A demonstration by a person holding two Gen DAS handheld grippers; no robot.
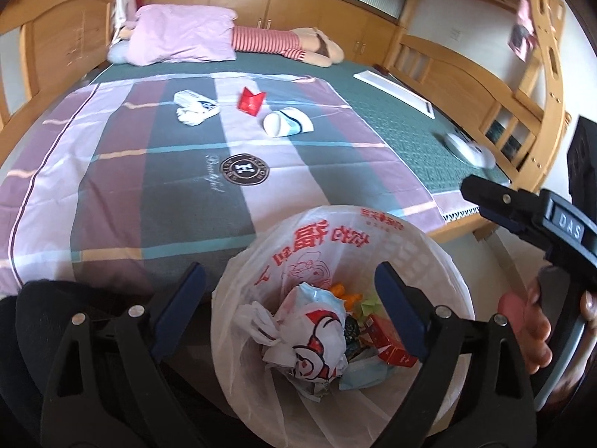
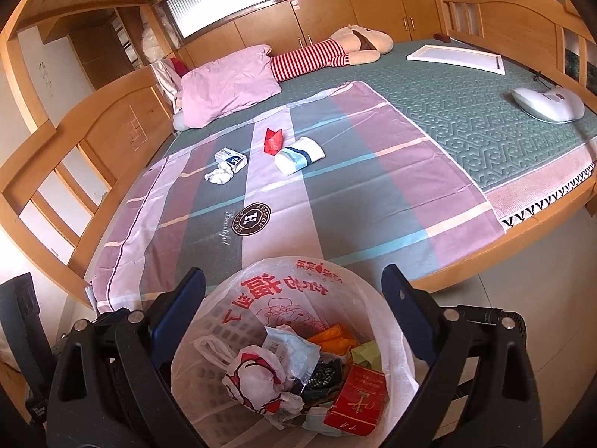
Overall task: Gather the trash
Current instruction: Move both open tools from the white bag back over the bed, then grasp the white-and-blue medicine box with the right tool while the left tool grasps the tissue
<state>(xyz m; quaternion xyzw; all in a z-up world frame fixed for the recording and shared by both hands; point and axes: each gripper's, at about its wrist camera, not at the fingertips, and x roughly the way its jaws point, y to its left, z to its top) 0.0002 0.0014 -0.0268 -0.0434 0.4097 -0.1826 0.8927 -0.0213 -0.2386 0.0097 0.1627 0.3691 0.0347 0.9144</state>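
Both grippers hover over the bin (image 2: 388, 321) at the foot of the bed, and neither is carrying anything: the left gripper (image 1: 291, 298) has its jaws spread wide with nothing between them, and the right gripper (image 2: 294, 298) is just as wide apart and just as empty. Inside the bag-lined bin there's a fair haul: a crumpled printed bag (image 2: 253, 377), a red carton (image 2: 354, 399), a pale blue mask (image 1: 363, 373), orange scraps and more underneath. So a good part of the job looks done. But out on the plaid sheet (image 2: 373, 194), well away from the bin, four pieces wait: a small white box (image 2: 231, 159) with a crumpled tissue (image 2: 220, 177) touching its near side, a red wrapper (image 2: 273, 140), and just beside it a paper cup (image 2: 299, 158) lying on its side. My read: roughly midway, four pickups left, each needing a long reach across the bed.
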